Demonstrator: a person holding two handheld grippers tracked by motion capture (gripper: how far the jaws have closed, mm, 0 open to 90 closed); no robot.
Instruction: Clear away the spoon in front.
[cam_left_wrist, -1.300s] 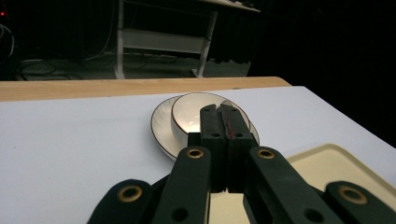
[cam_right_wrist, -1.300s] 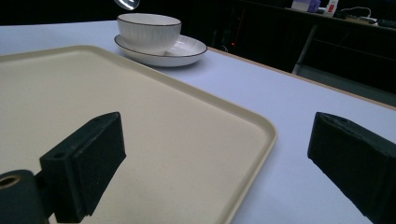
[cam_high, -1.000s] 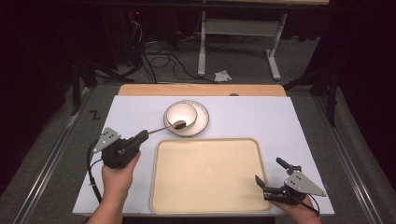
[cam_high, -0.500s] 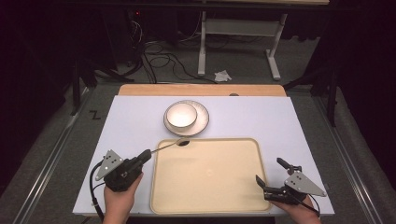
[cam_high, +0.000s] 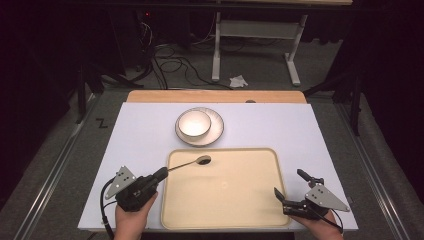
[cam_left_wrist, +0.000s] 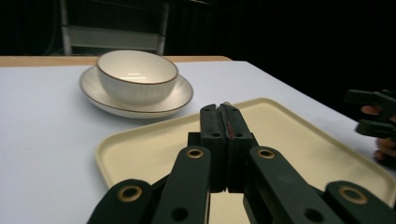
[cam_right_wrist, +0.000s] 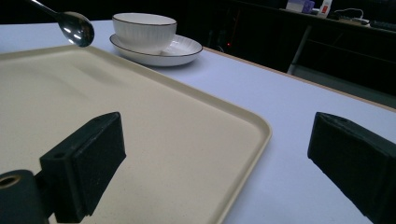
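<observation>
Spoon (cam_high: 196, 161) sat clamped in our left gripper (cam_high: 161, 174), bowl end over the tray (cam_high: 225, 205). Our right gripper (cam_high: 289, 187) was spread wide, holding nothing.

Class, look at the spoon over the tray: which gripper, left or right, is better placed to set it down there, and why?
Left. The left gripper is shut on the spoon, whose bowl hangs over the tray near its far left corner. The right gripper stands open, holding nothing, at the tray's near right corner.

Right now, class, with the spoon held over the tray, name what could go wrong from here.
1. The left gripper pinches the spoon only at its handle end, so the spoon may swivel or slip onto the tray.
2. The right gripper stands open with one jaw over the tray's corner; moving it could nudge the tray.
3. The bowl on its plate sits just beyond the tray, where a swing of the spoon might hit it.
</observation>
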